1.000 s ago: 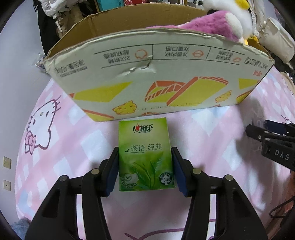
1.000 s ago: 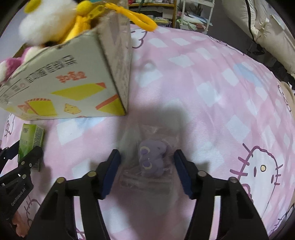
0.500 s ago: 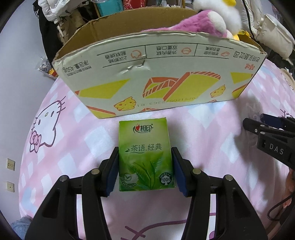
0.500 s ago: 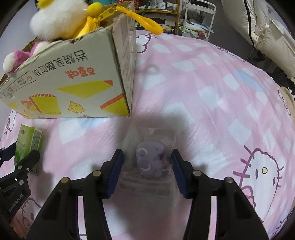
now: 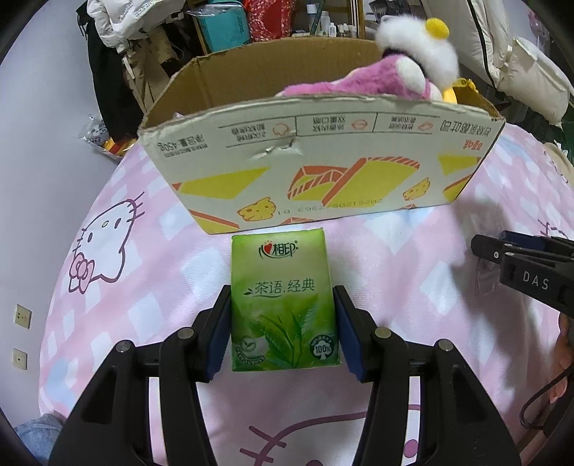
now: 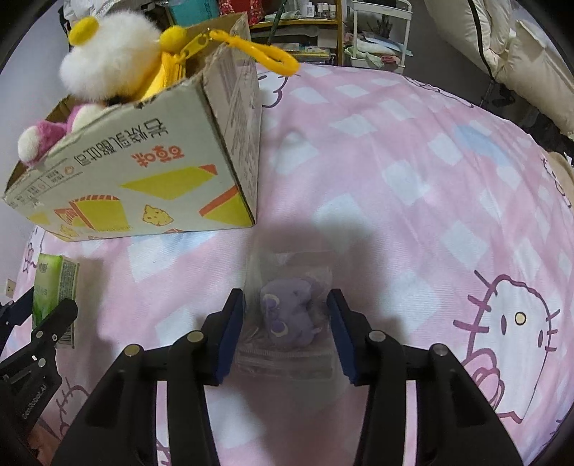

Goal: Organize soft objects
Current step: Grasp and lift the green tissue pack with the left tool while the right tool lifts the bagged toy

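Note:
My left gripper [image 5: 283, 308] is shut on a green tissue pack [image 5: 283, 304] and holds it just above the pink bedspread, in front of the cardboard box [image 5: 315, 172]. The box holds a pink plush [image 5: 358, 84] and a white fluffy toy [image 5: 419, 53]. My right gripper [image 6: 285, 322] is closed against a clear plastic bag with a small purple plush [image 6: 287, 315] inside, to the right of the box [image 6: 143, 186]. The tissue pack also shows at the left of the right wrist view [image 6: 53, 290].
The Hello Kitty bedspread [image 6: 412, 186] stretches to the right. A yellow clip [image 6: 262, 50] hangs over the box corner. Shelves and clothes stand behind the bed [image 5: 222, 28]. White cushions [image 6: 502, 43] lie at the far right.
Both grippers have risen and drawn back from the box, so more of its inside shows. The right jaws have closed in on the bagged purple plush.

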`<state>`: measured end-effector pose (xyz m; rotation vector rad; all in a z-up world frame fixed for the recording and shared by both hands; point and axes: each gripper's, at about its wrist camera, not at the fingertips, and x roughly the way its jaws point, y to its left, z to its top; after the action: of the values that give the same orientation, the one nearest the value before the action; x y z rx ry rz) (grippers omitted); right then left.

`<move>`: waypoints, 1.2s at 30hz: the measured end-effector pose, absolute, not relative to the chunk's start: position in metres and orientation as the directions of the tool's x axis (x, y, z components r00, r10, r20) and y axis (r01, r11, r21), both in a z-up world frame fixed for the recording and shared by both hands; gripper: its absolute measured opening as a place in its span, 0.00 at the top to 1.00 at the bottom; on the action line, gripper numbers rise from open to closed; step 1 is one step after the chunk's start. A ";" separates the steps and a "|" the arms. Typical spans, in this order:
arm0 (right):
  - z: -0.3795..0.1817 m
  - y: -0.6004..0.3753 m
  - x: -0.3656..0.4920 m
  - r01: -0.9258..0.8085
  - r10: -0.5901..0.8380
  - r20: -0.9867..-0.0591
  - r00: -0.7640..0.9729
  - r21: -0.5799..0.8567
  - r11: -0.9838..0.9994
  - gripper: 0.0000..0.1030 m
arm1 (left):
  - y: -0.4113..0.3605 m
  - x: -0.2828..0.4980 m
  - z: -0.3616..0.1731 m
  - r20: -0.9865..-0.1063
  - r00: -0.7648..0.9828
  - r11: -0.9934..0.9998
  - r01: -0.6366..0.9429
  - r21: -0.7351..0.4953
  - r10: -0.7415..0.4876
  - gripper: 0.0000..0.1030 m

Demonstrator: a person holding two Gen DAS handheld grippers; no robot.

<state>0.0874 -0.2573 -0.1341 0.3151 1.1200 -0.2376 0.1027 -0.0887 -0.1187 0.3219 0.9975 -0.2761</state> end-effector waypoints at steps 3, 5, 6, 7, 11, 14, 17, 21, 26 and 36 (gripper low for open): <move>-0.129 -0.256 0.085 0.335 -0.030 -0.899 0.437 0.132 0.933 0.52 | -0.084 0.105 -0.115 -0.847 0.524 0.922 0.364 0.130 -0.087 0.49; -0.125 -0.256 0.084 0.332 -0.037 -0.889 0.456 0.132 0.934 0.52 | -0.080 0.106 -0.110 -0.838 0.538 0.928 0.350 0.128 -0.087 0.49; -0.121 -0.256 0.083 0.328 -0.034 -0.880 0.474 0.140 0.934 0.52 | -0.077 0.106 -0.107 -0.836 0.541 0.931 0.345 0.121 -0.092 0.49; -0.117 -0.252 0.079 0.324 -0.031 -0.872 0.488 0.148 0.934 0.52 | -0.075 0.106 -0.105 -0.833 0.545 0.933 0.342 0.114 -0.098 0.49; -0.104 -0.252 0.075 0.313 -0.022 -0.843 0.537 0.175 0.934 0.52 | -0.069 0.102 -0.095 -0.814 0.573 0.940 0.322 0.114 -0.097 0.49; -0.091 -0.253 0.068 0.308 -0.020 -0.817 0.576 0.194 0.931 0.52 | -0.065 0.096 -0.083 -0.791 0.604 0.944 0.310 0.116 -0.101 0.49; -0.076 -0.256 0.061 0.306 -0.025 -0.783 0.622 0.213 0.928 0.52 | -0.060 0.084 -0.067 -0.751 0.651 0.944 0.303 0.130 -0.105 0.49; -0.055 -0.263 0.049 0.293 -0.030 -0.716 0.698 0.247 0.924 0.52 | -0.054 0.069 -0.045 -0.690 0.713 0.947 0.292 0.133 -0.123 0.49; -0.033 -0.258 0.040 0.271 -0.046 -0.637 0.770 0.262 0.926 0.52 | -0.044 0.055 -0.018 -0.603 0.784 0.956 0.269 0.121 -0.145 0.49; 0.011 -0.250 0.047 0.185 -0.038 -0.524 0.851 0.231 0.955 0.52 | -0.043 0.056 0.018 -0.463 0.866 0.948 0.282 0.147 -0.186 0.49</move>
<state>0.0466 -0.2496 0.0114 0.2794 0.5419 -0.1192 0.0561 -0.0431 0.0181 0.2134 0.4620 -0.2472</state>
